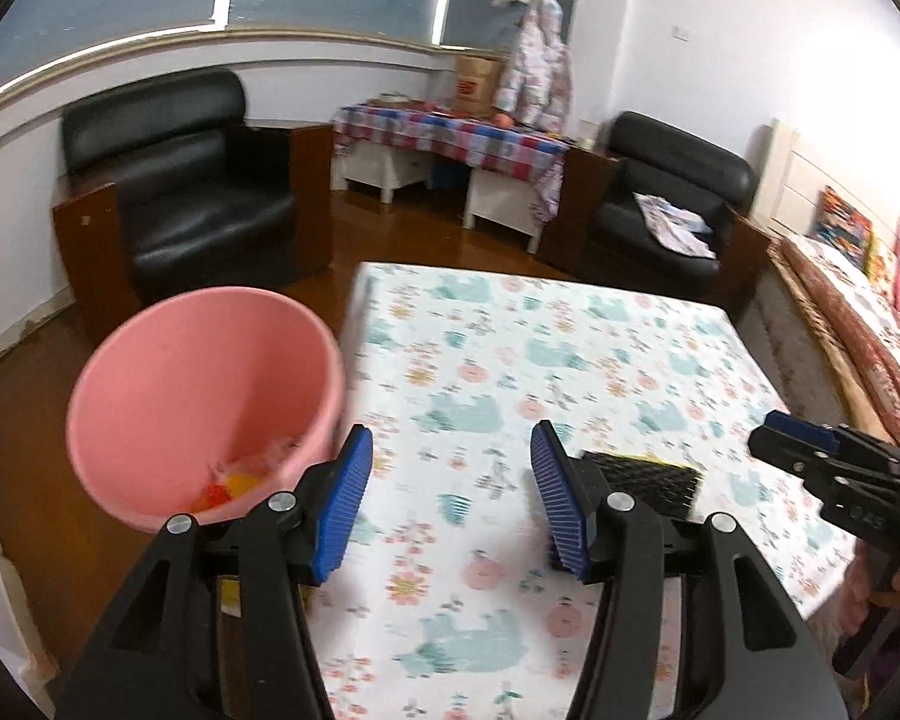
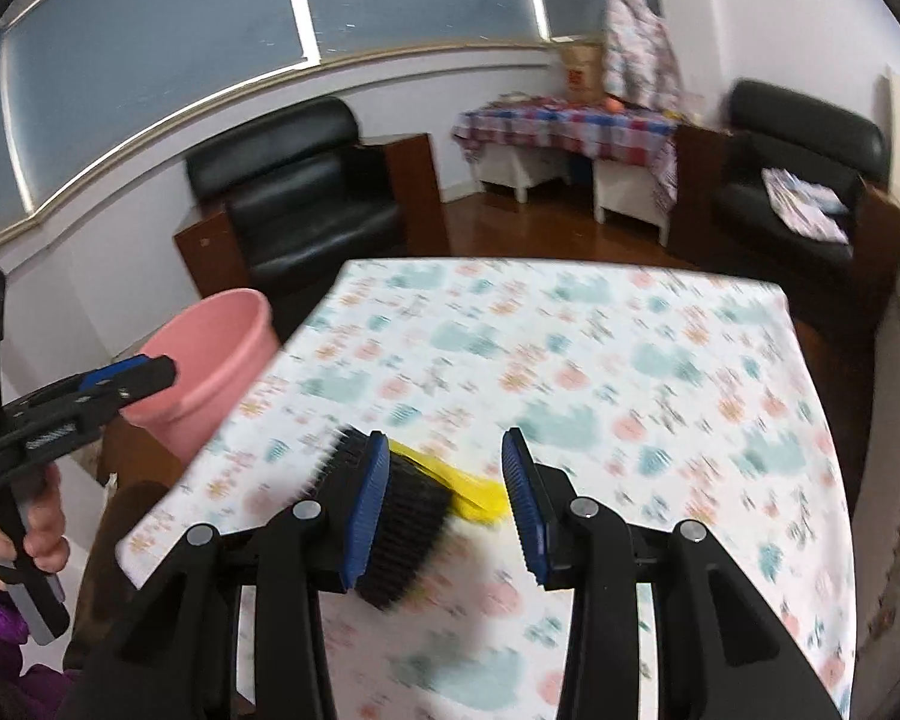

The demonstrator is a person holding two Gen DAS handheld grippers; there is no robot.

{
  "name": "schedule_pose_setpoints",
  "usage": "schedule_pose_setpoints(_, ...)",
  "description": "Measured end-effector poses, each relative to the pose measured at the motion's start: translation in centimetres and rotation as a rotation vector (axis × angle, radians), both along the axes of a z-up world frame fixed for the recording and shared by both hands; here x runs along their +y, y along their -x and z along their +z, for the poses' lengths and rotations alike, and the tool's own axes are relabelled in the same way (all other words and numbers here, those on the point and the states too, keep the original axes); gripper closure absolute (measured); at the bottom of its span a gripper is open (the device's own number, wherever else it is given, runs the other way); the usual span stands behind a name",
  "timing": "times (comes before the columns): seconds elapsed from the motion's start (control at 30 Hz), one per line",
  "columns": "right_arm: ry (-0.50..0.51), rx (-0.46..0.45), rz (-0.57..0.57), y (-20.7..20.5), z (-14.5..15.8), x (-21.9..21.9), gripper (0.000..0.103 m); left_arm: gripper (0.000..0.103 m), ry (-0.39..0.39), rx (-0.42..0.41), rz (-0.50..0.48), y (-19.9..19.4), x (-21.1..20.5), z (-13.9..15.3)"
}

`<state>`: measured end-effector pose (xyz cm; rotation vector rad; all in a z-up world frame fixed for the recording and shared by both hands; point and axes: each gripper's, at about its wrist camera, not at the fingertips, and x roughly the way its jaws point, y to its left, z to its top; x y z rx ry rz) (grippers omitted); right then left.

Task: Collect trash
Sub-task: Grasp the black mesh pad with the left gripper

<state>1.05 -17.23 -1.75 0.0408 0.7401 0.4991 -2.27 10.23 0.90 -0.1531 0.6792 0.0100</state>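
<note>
A pink bucket [image 1: 204, 396] stands off the table's left edge, with orange and white scraps [image 1: 234, 480] in its bottom; it also shows in the right wrist view [image 2: 210, 360]. A black ribbed tray with a yellow piece [image 2: 414, 510] lies on the floral tablecloth [image 2: 570, 372], just in front of my right gripper [image 2: 444, 498], whose jaws are open and empty. The tray shows in the left wrist view [image 1: 648, 480] behind the right finger. My left gripper [image 1: 450, 504] is open and empty above the table's left part, beside the bucket. The right gripper shows at the right edge [image 1: 810, 450].
Two black armchairs [image 1: 192, 180] [image 1: 666, 204] stand beyond the table on a brown wooden floor. A side table with a plaid cloth [image 1: 450, 138] stands at the back wall. A bed with patterned covers [image 1: 858, 300] runs along the right.
</note>
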Motion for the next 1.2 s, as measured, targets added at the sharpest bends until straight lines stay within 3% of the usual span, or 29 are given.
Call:
schedule_pose_setpoints(0.17,-0.001,0.035,-0.022,0.1,-1.3,-0.5,0.065,0.048,0.056,0.058,-0.113,-0.8,-2.1,-1.6)
schedule_pose_setpoints(0.37,-0.015,0.059,-0.031,-0.2,-2.1,-0.4,0.065,0.048,0.052,0.166,-0.231,-1.8,-5.1,-4.6)
schedule_pose_setpoints(0.63,-0.014,0.070,-0.025,0.0,-2.8,-0.5,0.065,0.048,0.008,0.285,-0.222,-3.4,-7.2,-8.8)
schedule_pose_setpoints(0.77,-0.013,0.077,-0.024,-0.1,-3.1,-0.4,0.064,0.048,-0.013,0.258,-0.218,-3.2,-7.5,-8.7)
schedule_pose_setpoints(0.83,-0.016,0.079,-0.024,-0.1,-3.2,-0.4,0.065,0.068,-0.008,0.247,-0.232,-3.1,-7.6,-8.6)
schedule_pose_setpoints(0.87,-0.016,0.079,-0.024,-0.1,-3.2,-0.4,0.065,0.070,-0.015,0.242,-0.228,-3.1,-7.6,-8.4)
schedule_pose_setpoints(0.93,-0.019,0.078,-0.019,-0.1,-3.1,-0.3,0.065,0.091,-0.022,0.228,-0.220,-3.0,-7.5,-8.1)
schedule_pose_setpoints(1.2,-0.031,0.064,0.047,-0.4,-2.6,1.2,0.064,0.096,-0.043,0.114,-0.174,-1.8,-5.4,-5.2)
